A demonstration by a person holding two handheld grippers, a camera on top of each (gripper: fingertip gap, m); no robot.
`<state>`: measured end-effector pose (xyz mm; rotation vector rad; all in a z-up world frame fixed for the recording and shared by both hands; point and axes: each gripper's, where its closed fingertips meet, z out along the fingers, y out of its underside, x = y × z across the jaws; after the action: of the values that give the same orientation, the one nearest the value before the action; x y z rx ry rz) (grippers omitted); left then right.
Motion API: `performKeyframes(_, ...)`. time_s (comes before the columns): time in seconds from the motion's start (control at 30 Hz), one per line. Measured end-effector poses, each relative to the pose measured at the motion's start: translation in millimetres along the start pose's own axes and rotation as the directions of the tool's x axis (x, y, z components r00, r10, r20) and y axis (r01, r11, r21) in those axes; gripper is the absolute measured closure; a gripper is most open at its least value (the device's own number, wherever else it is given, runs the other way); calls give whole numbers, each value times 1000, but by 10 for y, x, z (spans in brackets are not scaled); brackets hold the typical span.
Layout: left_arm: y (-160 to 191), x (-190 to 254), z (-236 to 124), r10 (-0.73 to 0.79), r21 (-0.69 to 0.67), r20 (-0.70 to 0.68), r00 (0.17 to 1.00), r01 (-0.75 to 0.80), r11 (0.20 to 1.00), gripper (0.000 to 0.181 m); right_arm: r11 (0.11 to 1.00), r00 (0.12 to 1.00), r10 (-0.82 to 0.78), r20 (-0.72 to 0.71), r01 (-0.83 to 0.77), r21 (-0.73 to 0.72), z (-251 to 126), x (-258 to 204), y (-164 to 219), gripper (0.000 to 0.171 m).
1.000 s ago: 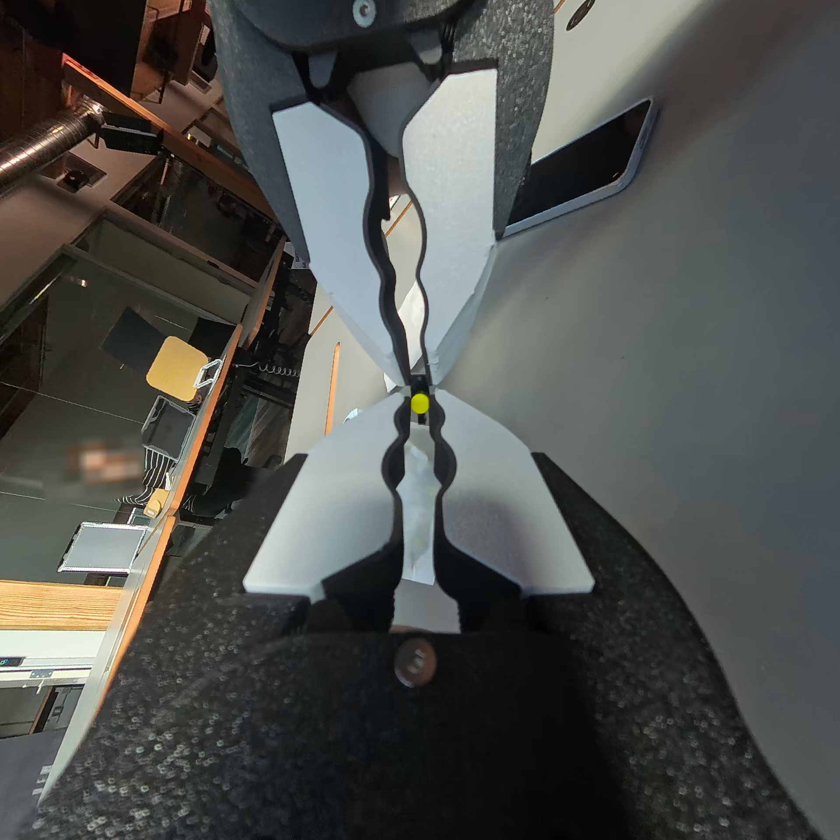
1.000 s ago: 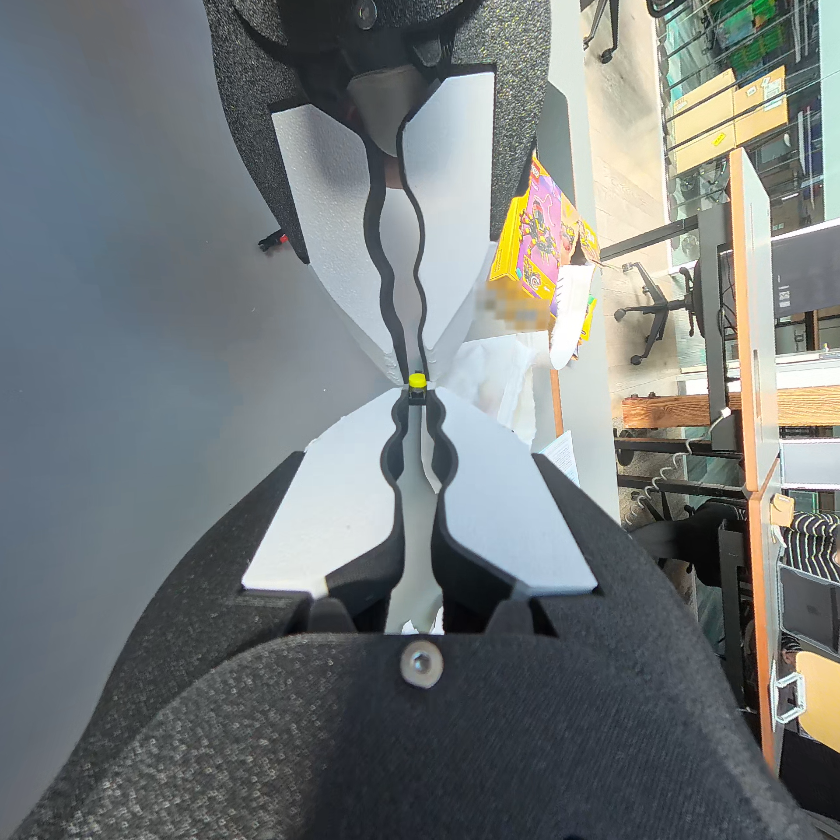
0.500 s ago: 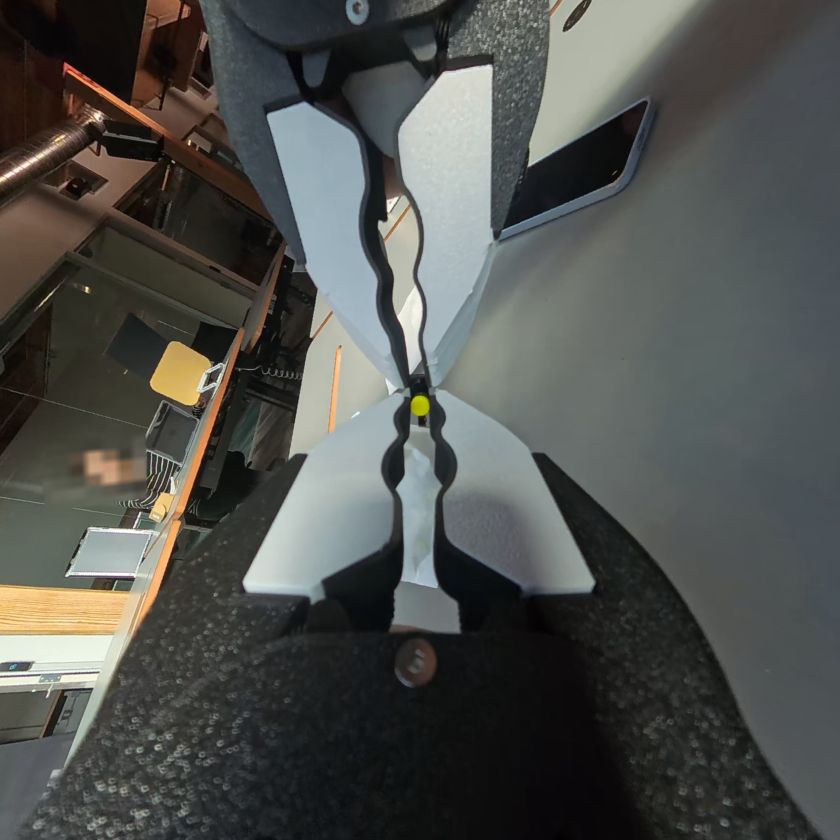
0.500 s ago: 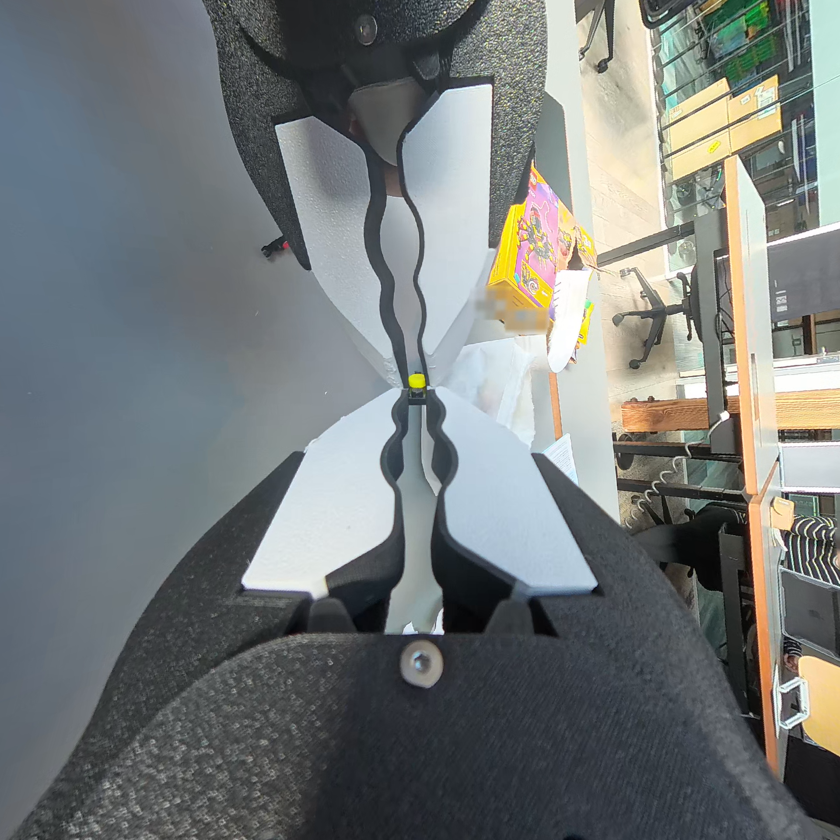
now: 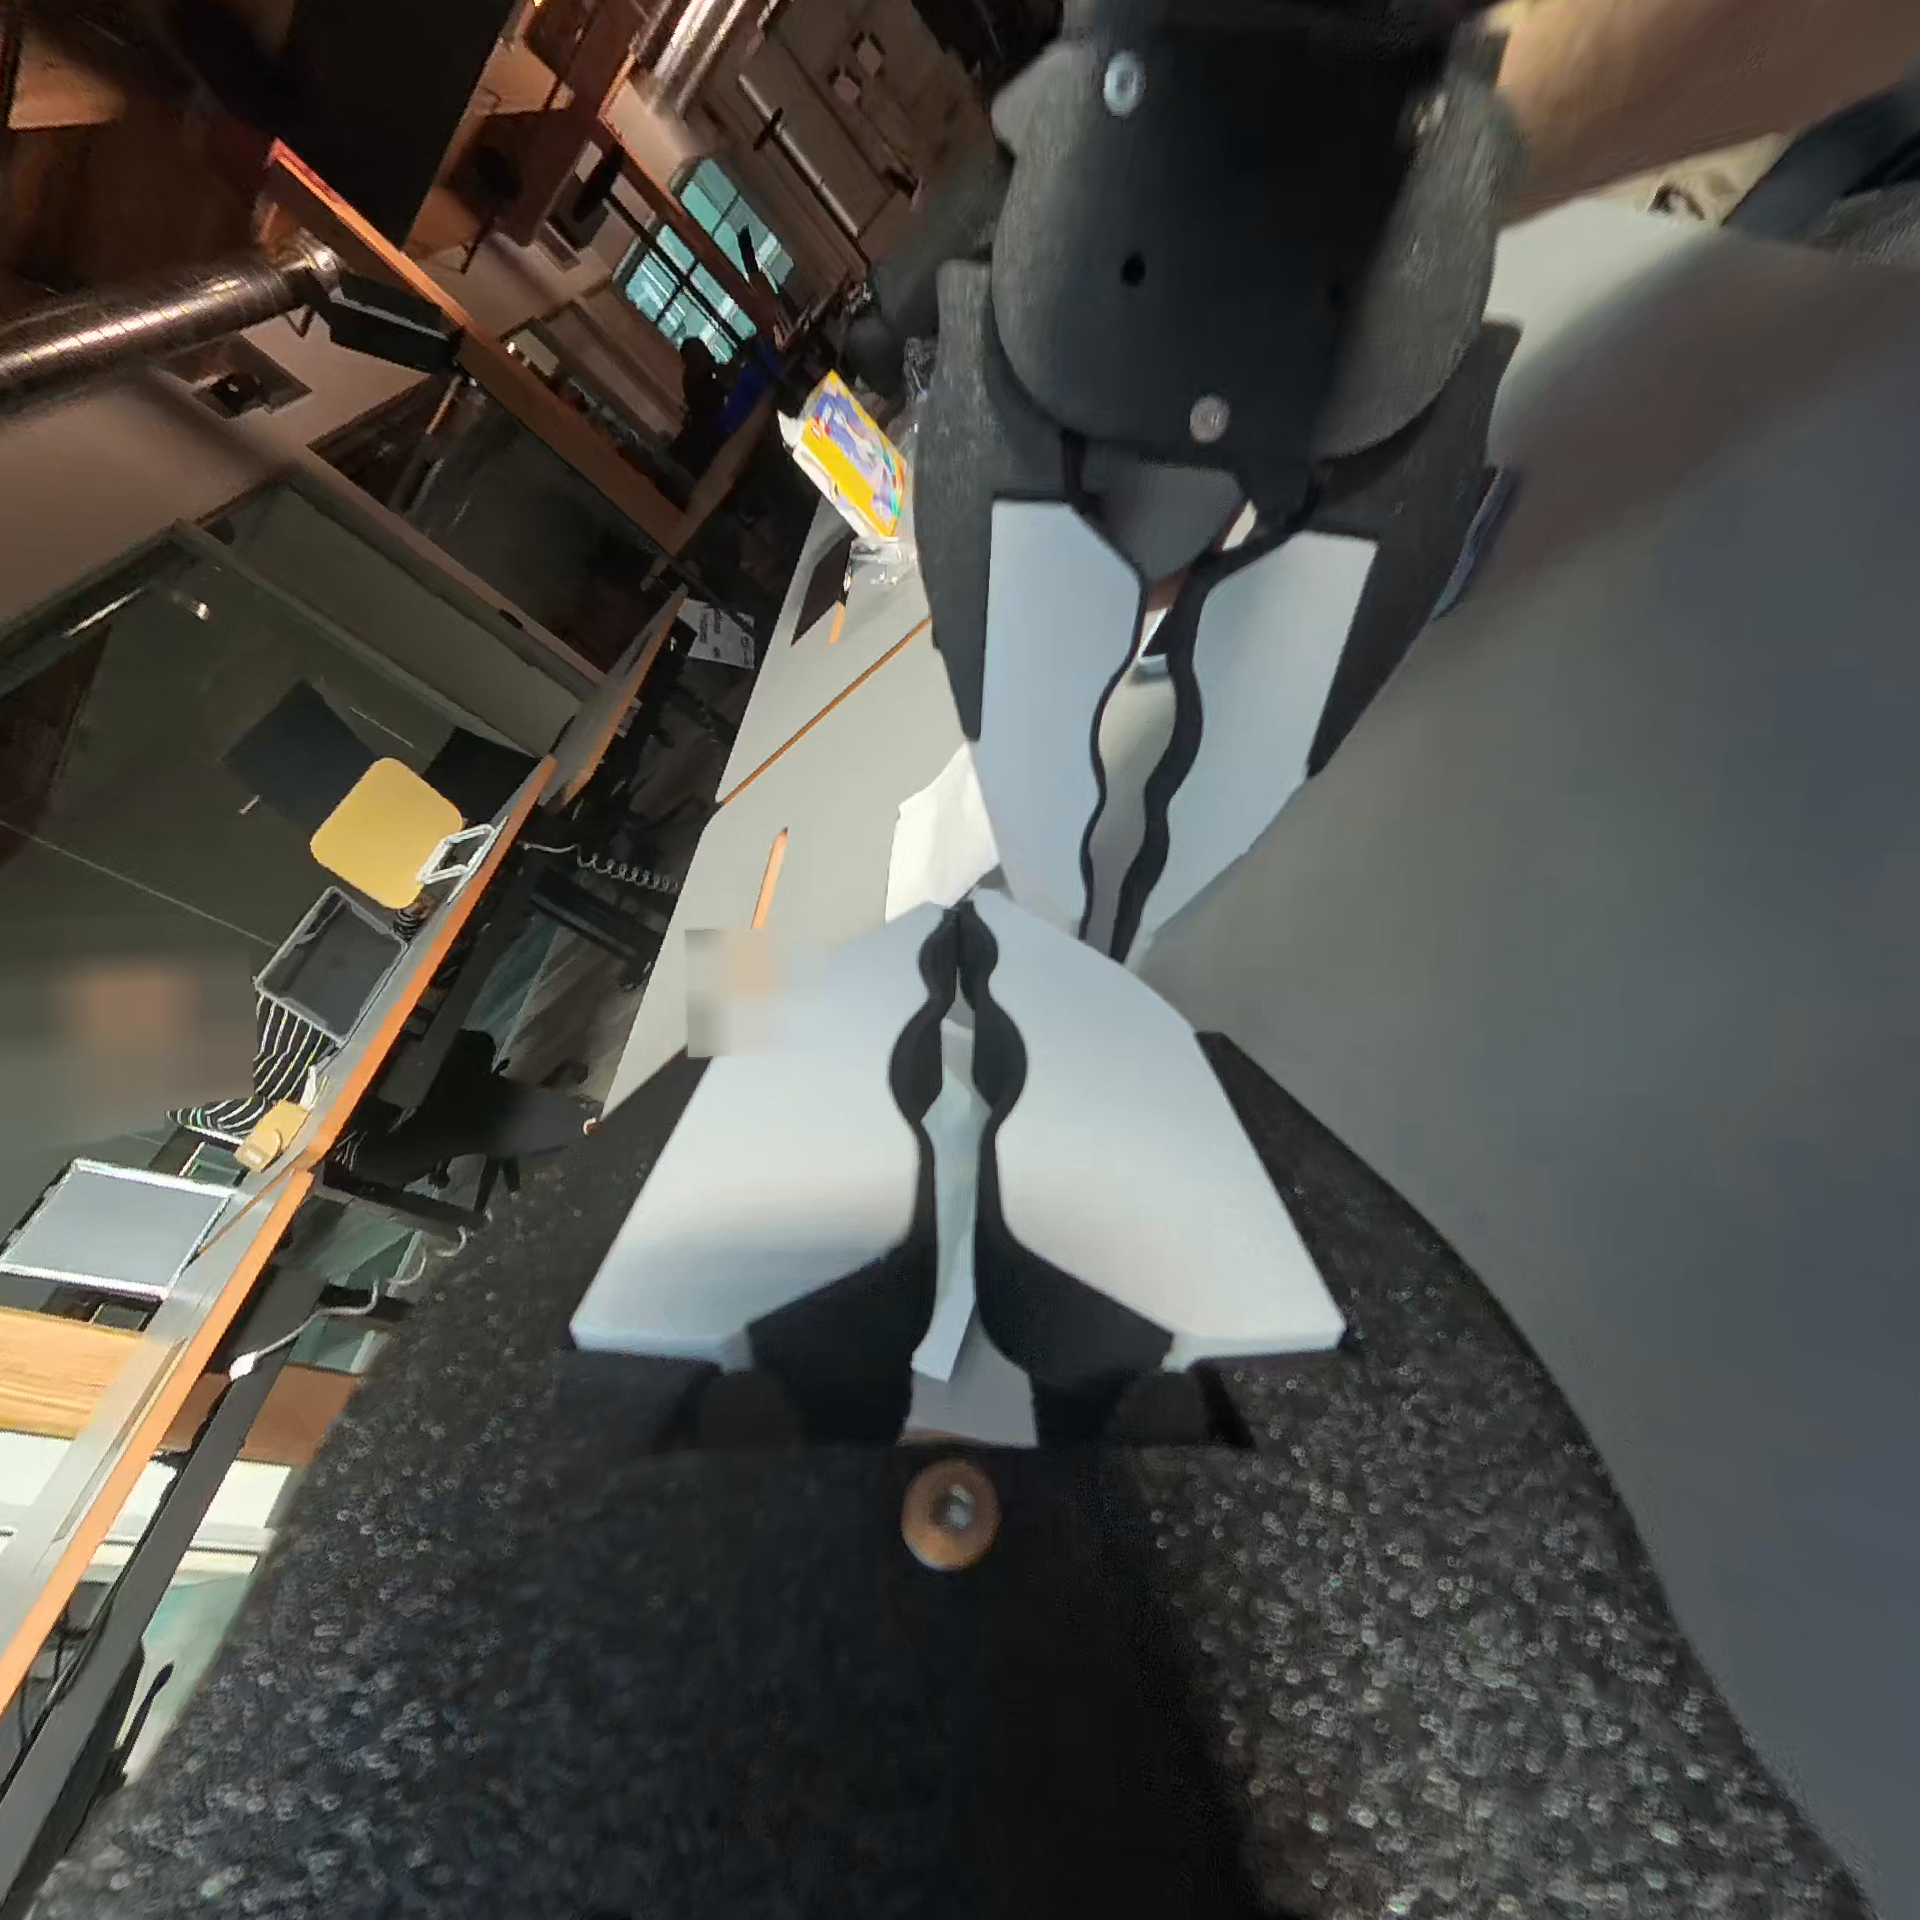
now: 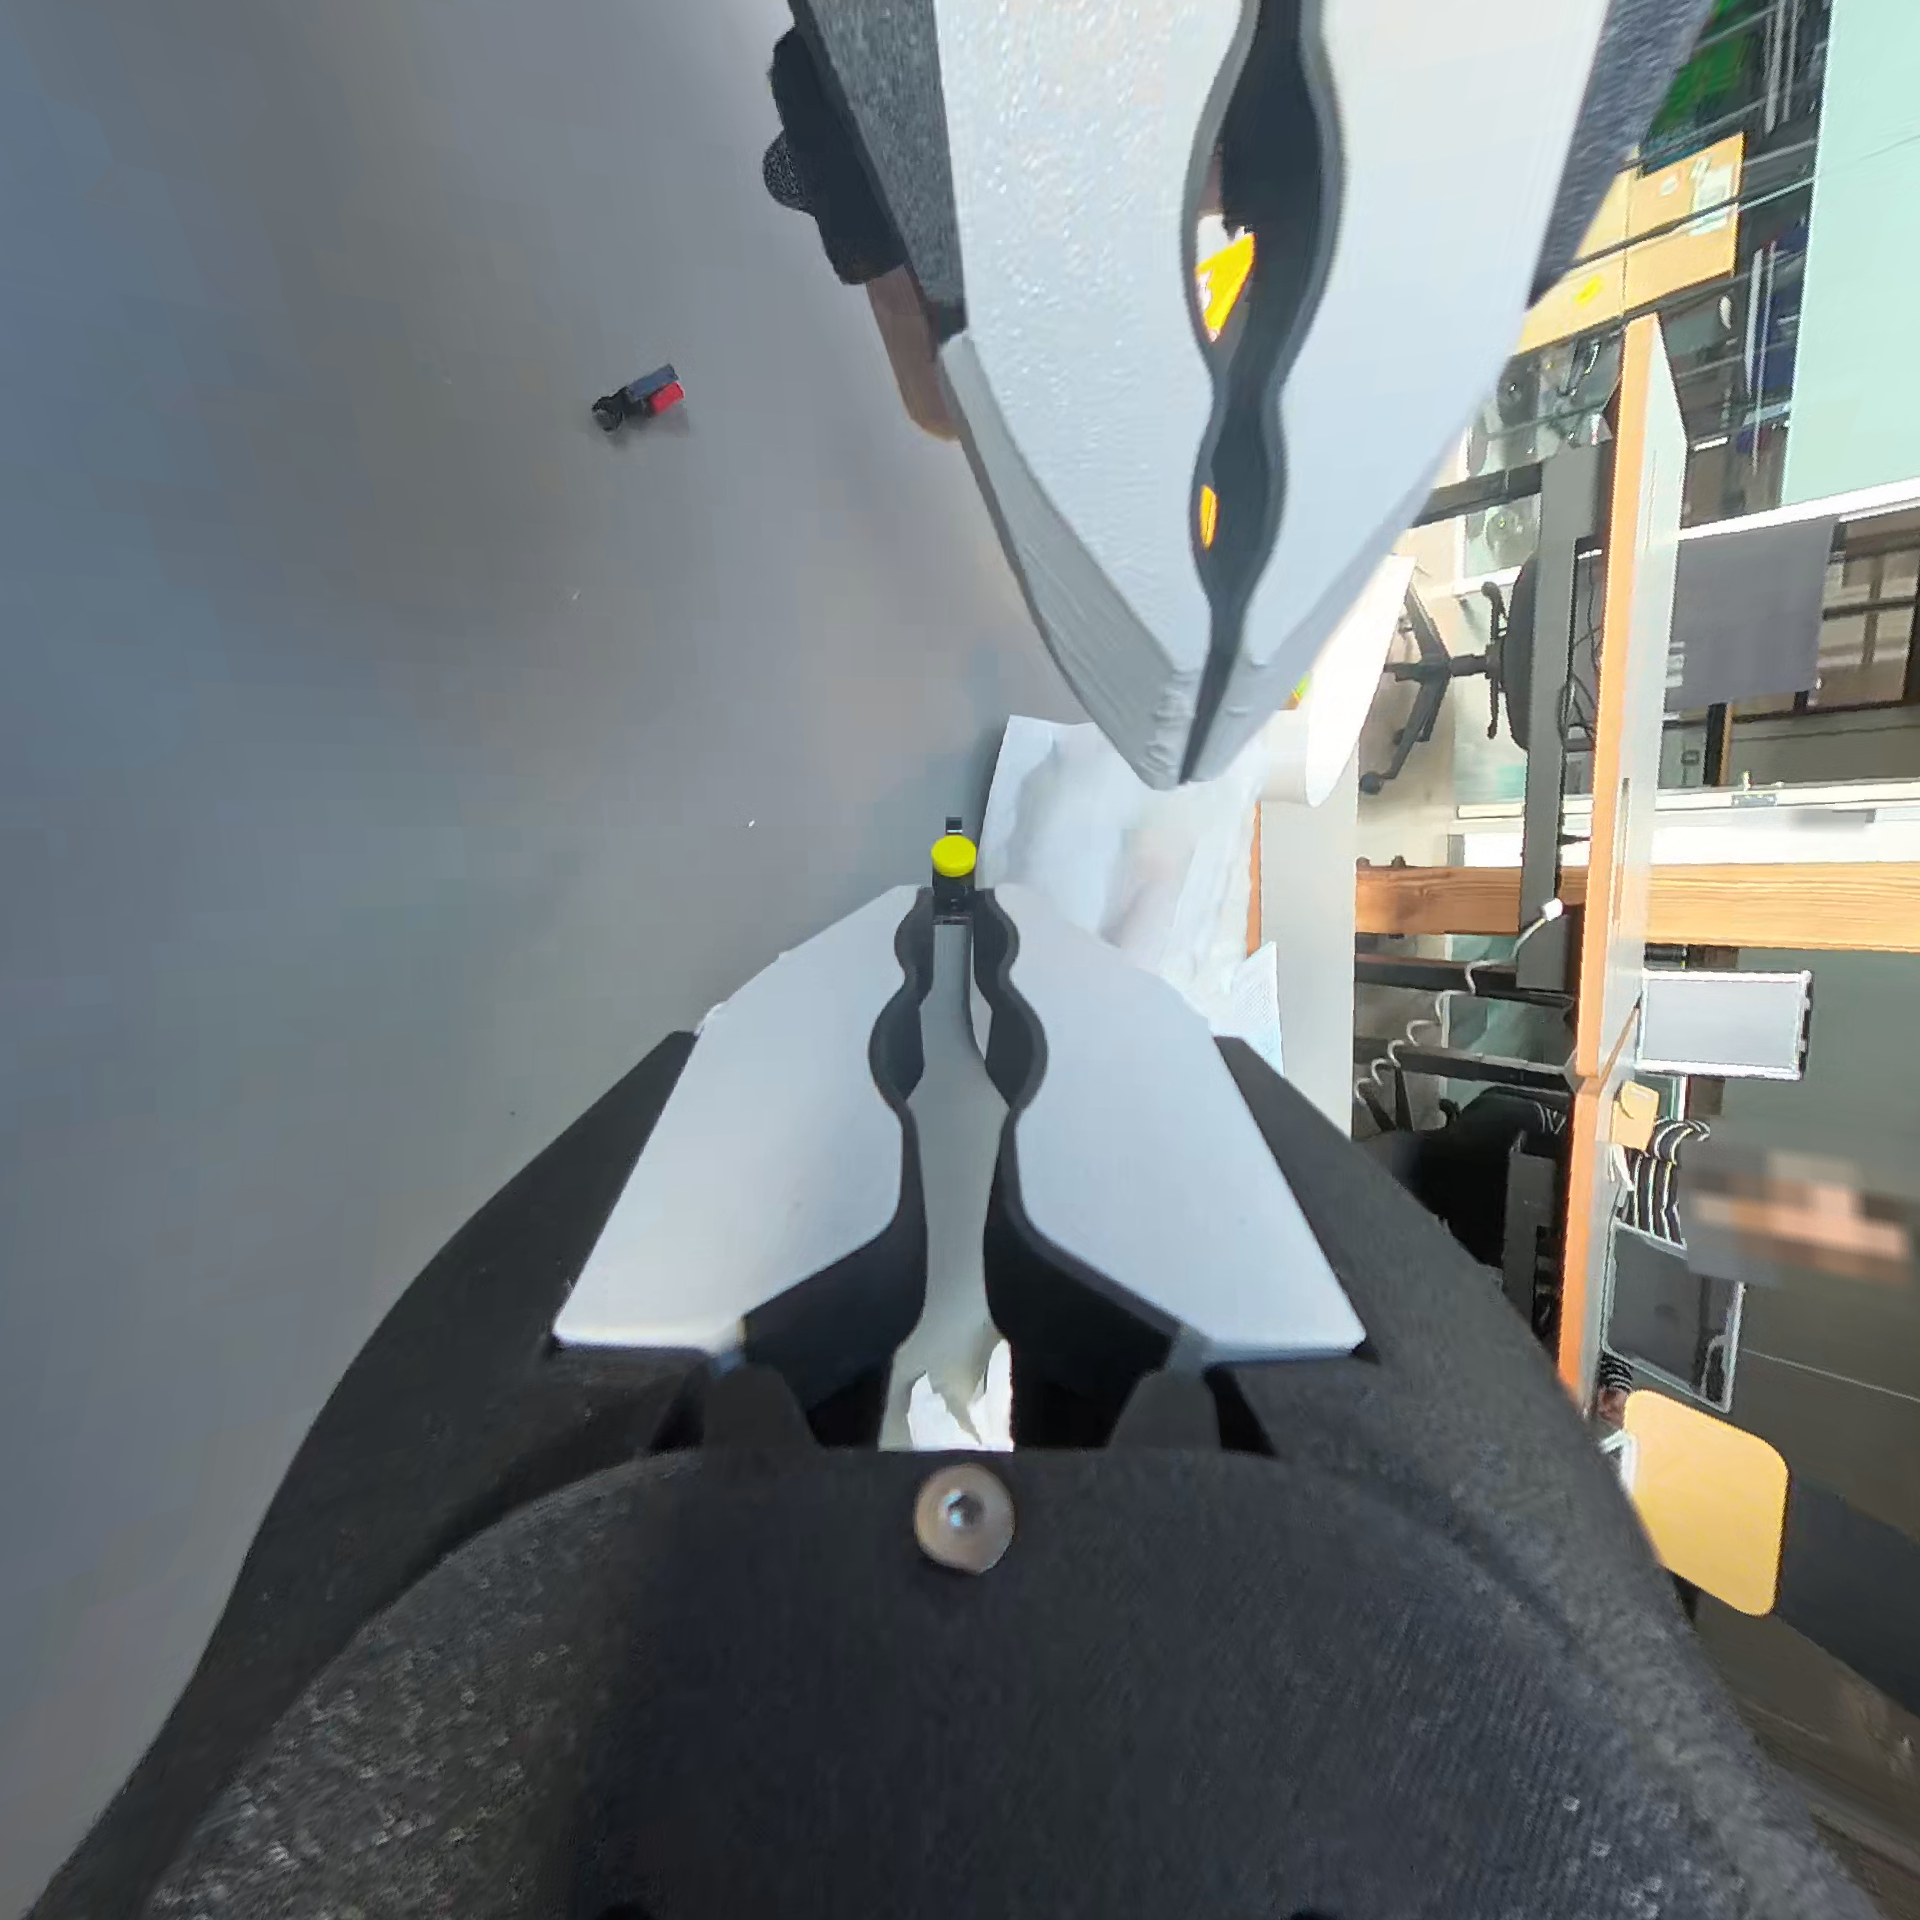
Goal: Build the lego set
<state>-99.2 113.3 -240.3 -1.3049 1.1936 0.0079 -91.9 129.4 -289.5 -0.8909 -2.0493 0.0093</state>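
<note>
Pinching yellow-capped lego piece (image 6: 953, 878), right gripper (image 6: 953, 902); left gripper (image 5: 961, 914) closed, empty; red-black piece (image 6: 641, 398) on table (image 6: 312, 779).

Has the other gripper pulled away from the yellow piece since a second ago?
Yes. In the right wrist view the left gripper now sits up and right of the yellow piece, which the right gripper holds.

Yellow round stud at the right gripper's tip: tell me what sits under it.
Under the yellow round stud a small black lego piece shows, pinched at the tip of the right gripper. Its lower part is hidden between the fingers, so its full shape cannot be told.
</note>
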Motion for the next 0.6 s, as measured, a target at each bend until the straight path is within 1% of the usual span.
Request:
performKeyframes(0.03, 90, 19, -1, -7, -22, -13, 1000, 6, 1000, 181, 1000, 1000, 9, -3, -9, -21, -10, 12, 35, 164)
performKeyframes(0.07, 138, 47, -4, -3, -30, -23, 1000, 2, 1000, 181, 1000, 999, 25, -20, -25, 1, -26, 49, 29, 164)
performKeyframes(0.13, 167, 101, 29, 47, -43, -27, 999, -48, 998, 181, 997, 997, 74, -3, -74, 29, -55, 63, 12, 164)
performKeyframes(0.17, 162, 136, 65, 66, -49, -33, 997, -67, 997, 172, 995, 996, 88, -2, -88, 42, -63, 77, -6, 163)
performKeyframes(0.2, 172, 174, 107, 81, -64, -46, 996, -84, 994, 168, 994, 995, 100, 13, -100, 53, -70, 75, -33, 164)
performKeyframes(0.27, 192, 191, 169, 115, -86, -37, 993, -118, 989, 169, 994, 996, 91, 10, -91, 53, -82, 94, -67, 164)
performKeyframes(0.33, 191, 189, 196, 112, -93, -37, 993, -115, 989, 173, 994, 996, 88, 17, -88, 57, -98, 94, -97, 164)
performKeyframes(0.6, 162, 177, 240, 163, -114, -35, 986, -166, 979, 172, 995, 997, 80, 16, -81, 52, -122, 97, -106, 164)
